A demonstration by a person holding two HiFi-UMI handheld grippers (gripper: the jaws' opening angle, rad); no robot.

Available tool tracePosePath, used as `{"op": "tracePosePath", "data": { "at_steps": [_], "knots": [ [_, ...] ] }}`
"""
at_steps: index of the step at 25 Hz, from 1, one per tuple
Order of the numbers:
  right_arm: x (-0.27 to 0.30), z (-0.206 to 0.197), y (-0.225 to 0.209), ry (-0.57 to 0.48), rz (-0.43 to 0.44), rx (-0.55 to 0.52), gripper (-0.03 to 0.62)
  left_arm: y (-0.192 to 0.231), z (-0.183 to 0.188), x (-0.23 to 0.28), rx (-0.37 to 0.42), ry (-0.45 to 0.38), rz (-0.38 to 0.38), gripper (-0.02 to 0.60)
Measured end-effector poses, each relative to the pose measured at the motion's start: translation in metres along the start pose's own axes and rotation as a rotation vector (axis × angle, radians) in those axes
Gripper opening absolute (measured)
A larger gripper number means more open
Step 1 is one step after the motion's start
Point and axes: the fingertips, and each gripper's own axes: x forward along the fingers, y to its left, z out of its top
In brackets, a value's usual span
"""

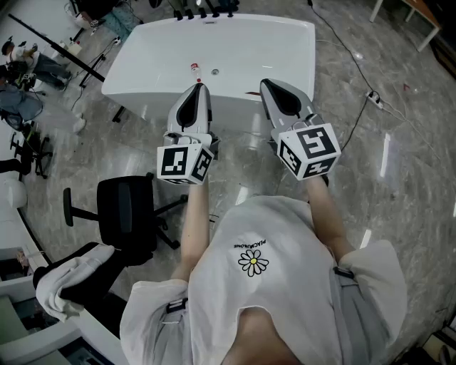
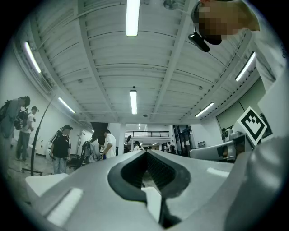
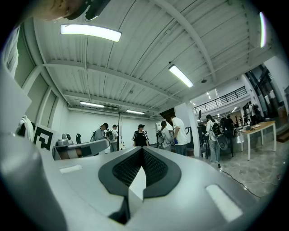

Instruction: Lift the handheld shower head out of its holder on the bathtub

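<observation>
The white bathtub [image 1: 256, 43] stands ahead of me on the marble floor. Dark tap fittings [image 1: 206, 10] sit in a row at its far end; I cannot single out the handheld shower head among them. A small red-capped bottle [image 1: 194, 69] stands on the near rim. My left gripper [image 1: 199, 87] and right gripper [image 1: 265, 83] are held side by side just short of the near rim, both tilted upward. The left gripper [image 2: 146, 152] has its jaws pressed together on nothing. The right gripper [image 3: 142, 149] is likewise shut and empty. Both gripper views show mostly the ceiling.
A black office chair [image 1: 128, 210] stands at my left, with a white cloth [image 1: 71, 274] draped over something nearer. A cable [image 1: 349, 53] and power strip [image 1: 375, 100] lie on the floor right of the tub. People and stands are at the far left [image 1: 28, 64].
</observation>
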Motion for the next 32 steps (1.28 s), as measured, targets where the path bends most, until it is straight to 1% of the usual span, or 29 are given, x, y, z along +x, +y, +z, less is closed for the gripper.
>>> {"op": "tracePosePath", "data": {
  "at_steps": [5,10,17,21,24,28,32],
  "knots": [
    [-0.007,-0.009,-0.004,0.022,-0.011,0.01,0.023,-0.005,-0.007,-0.001,-0.019,0.012,-0.004,0.0],
    [-0.01,-0.008,-0.011,0.005,-0.021,0.031,0.025,-0.004,-0.007,0.006,-0.03,0.007,-0.01,0.0],
    [-0.02,-0.013,-0.039,0.027,-0.046,0.047,0.025,-0.017,-0.016,0.023,-0.06,0.014,-0.014,0.0],
    [-0.023,-0.016,-0.062,0.039,-0.034,0.06,0.025,-0.033,-0.021,0.036,-0.053,0.017,-0.004,0.0],
    [-0.023,-0.019,-0.071,0.023,-0.007,0.045,0.025,-0.039,-0.029,0.042,-0.03,0.021,0.004,0.0],
    [-0.005,-0.024,-0.078,0.008,0.017,0.027,0.025,-0.029,-0.035,0.046,-0.008,0.026,0.029,0.0],
    [0.017,-0.033,-0.083,0.025,0.041,0.032,0.025,-0.004,-0.045,0.058,-0.018,0.026,0.072,0.0]
  ]
}}
